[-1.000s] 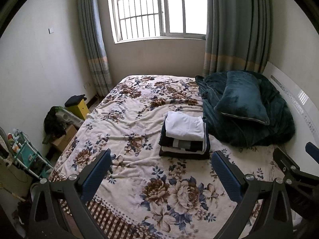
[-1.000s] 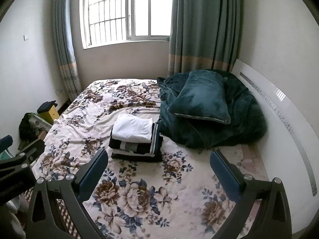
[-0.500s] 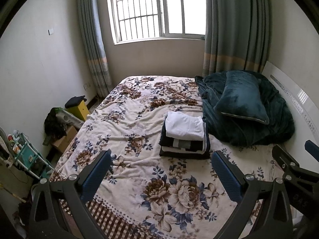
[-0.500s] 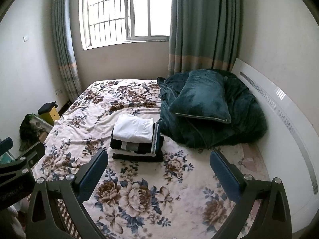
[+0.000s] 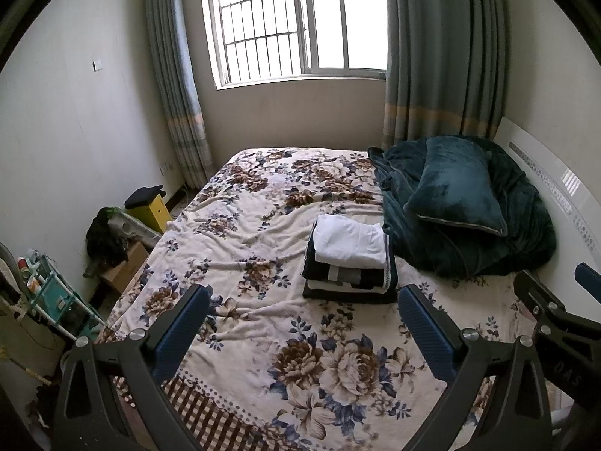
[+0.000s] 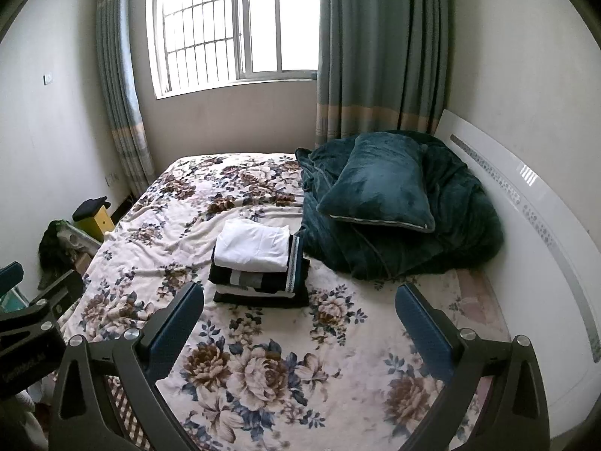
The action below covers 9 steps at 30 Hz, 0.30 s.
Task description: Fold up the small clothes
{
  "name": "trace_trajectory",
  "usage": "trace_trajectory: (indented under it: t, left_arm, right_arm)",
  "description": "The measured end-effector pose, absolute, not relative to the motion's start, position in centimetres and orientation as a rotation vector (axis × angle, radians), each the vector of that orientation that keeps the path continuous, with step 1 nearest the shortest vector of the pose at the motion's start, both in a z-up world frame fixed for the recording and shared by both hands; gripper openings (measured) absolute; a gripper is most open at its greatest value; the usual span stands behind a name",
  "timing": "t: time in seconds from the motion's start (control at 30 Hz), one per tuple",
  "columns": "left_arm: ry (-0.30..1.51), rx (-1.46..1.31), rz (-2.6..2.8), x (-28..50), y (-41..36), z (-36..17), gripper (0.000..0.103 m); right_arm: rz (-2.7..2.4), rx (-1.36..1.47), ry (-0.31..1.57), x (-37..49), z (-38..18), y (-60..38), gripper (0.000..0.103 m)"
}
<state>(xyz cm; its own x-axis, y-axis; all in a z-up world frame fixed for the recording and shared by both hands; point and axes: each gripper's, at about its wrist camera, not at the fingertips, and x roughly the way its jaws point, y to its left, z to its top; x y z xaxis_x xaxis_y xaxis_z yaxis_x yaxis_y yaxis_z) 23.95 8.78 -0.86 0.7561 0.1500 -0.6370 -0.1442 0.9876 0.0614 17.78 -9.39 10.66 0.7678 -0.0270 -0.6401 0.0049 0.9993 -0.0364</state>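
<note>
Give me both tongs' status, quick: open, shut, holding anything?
Left tongs: open, holding nothing.
Right tongs: open, holding nothing.

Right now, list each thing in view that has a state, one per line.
left gripper: open, empty, above the bed.
right gripper: open, empty.
stack of clothes: folded, piled, white piece on top.
pillow: lying on the heaped blanket.
curtains: drawn apart.
bedspread: spread, wrinkled.
</note>
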Motion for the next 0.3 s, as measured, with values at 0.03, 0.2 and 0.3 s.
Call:
trace_trajectory:
  t: [0.03, 0.2, 0.3]
  left_arm:
    - [0.694, 0.008, 0.161, 23.89, 8.78, -0.81, 0.103]
    - [0.695, 0.008, 0.163, 23.81, 8.84, -0.78, 0.103]
    - [0.696, 0.008, 0.159, 23.77, 8.69, -0.92, 0.103]
  right_arm:
    - [-0.018, -0.031, 0.693, 17.67, 10.65, -9.21, 0.103]
    - [-0.022, -0.027, 0.692, 17.58, 10.7, -8.95, 0.103]
    - [-0.023, -0.026, 0.692, 17.56, 10.68, -8.94, 0.103]
